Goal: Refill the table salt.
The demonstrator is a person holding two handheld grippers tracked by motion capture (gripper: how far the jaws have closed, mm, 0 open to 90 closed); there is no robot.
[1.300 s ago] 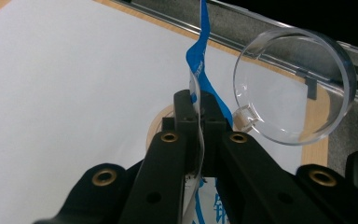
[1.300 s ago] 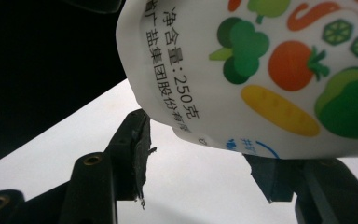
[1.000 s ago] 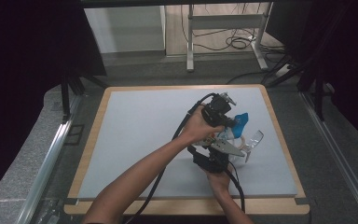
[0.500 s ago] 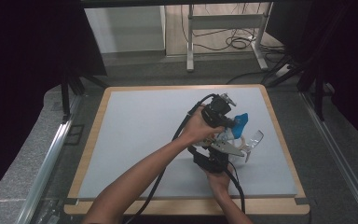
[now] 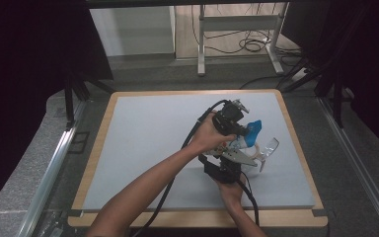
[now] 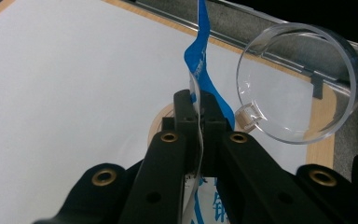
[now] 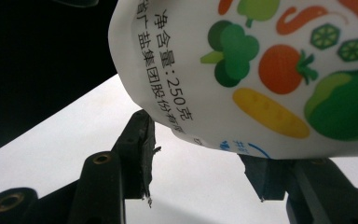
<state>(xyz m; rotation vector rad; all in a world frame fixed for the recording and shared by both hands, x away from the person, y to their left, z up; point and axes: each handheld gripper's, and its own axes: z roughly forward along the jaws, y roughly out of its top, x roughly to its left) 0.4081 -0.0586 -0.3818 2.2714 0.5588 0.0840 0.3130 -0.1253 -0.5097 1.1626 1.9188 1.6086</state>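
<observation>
In the high view, both claws meet right of centre on the white surface [image 5: 143, 148]. The left claw [image 5: 244, 129] is on the far side and the right claw [image 5: 239, 157] on the near side of a white-and-blue bag [image 5: 244, 143], with a clear lid [image 5: 270, 147] just to its right.

In the left gripper view, the left claw [image 6: 200, 112] is pinched tight on the bag's blue edge [image 6: 199, 56], with the lid [image 6: 298, 88] to the right.

In the right gripper view, the right claw [image 7: 200, 154] is about half open, and the bag's printed bottom [image 7: 261, 70] sits between its jaws. Whether the pads press on it I cannot tell.
</observation>
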